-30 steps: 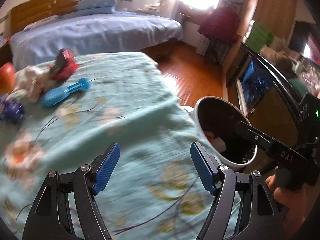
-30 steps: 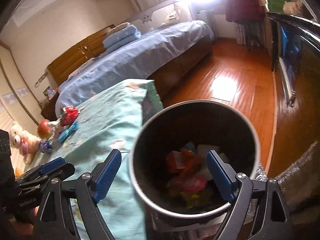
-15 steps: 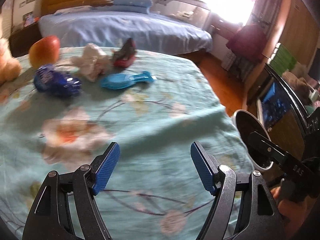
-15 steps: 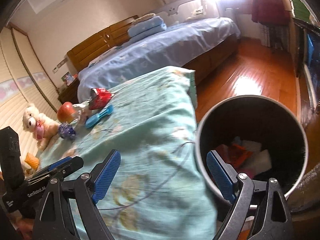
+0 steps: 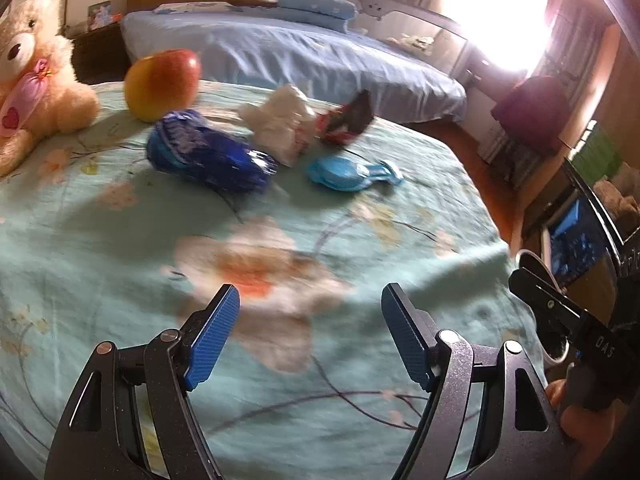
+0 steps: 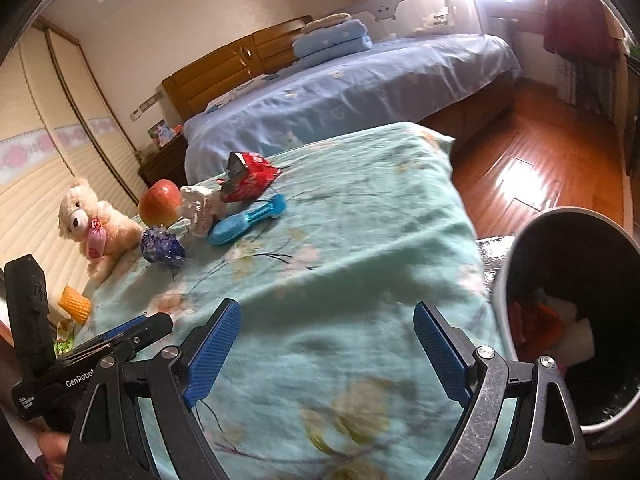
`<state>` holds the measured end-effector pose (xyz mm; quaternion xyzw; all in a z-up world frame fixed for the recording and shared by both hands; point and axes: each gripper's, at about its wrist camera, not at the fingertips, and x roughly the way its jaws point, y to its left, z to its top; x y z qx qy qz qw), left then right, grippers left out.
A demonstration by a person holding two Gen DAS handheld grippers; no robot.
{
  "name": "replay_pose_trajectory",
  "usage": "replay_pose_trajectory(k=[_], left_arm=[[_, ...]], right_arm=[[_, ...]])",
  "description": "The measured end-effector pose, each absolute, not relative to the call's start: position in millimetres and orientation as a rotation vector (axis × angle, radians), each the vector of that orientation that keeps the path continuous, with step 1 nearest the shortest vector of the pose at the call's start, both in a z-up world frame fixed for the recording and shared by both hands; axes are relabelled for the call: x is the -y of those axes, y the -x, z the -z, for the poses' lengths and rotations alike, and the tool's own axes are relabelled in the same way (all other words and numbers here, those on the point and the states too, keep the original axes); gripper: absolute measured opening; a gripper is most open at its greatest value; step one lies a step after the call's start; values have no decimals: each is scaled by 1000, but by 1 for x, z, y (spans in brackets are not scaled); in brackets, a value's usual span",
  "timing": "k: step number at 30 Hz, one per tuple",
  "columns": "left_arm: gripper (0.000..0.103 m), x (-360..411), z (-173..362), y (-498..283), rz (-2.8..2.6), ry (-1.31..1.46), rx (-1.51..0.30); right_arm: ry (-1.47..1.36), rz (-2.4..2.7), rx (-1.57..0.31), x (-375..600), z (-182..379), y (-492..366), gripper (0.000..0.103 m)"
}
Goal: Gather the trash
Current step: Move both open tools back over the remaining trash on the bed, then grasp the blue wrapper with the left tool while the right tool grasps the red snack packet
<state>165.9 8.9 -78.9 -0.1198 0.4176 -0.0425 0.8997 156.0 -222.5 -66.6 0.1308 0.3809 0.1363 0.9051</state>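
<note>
While both grippers hang over the near part of a teal floral bedspread, neither holds anything: the left gripper has its 2 blue pads spread apart with only cloth showing between them, and the right gripper has its pads spread wider still, likewise with nothing but bedspread between. Farther up the spread, the trash lies in a loose cluster: a crumpled blue wrapper, a wad of white tissue just beside it, and a red and dark snack packet touching the tissue's far side. A light blue plastic scoop-shaped piece lies flat just in front of the tissue and the red packet. An apple sits behind the blue wrapper, and a cream teddy bear sits at the spread's left edge. In the right wrist view, an open round bin with a dark inside stands off the spread's right edge, near the right gripper, and holds orange and white scraps. Behind the spread is a bed with a blue cover and a wooden headboard.
</note>
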Motion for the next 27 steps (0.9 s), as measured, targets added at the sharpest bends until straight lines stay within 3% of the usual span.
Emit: replay_pose_trajectory(k=[27], left_arm=[[81,-72,78,-243,-29,365,-863]], right_arm=[[-219,-377,-789,148,65,-251,89]])
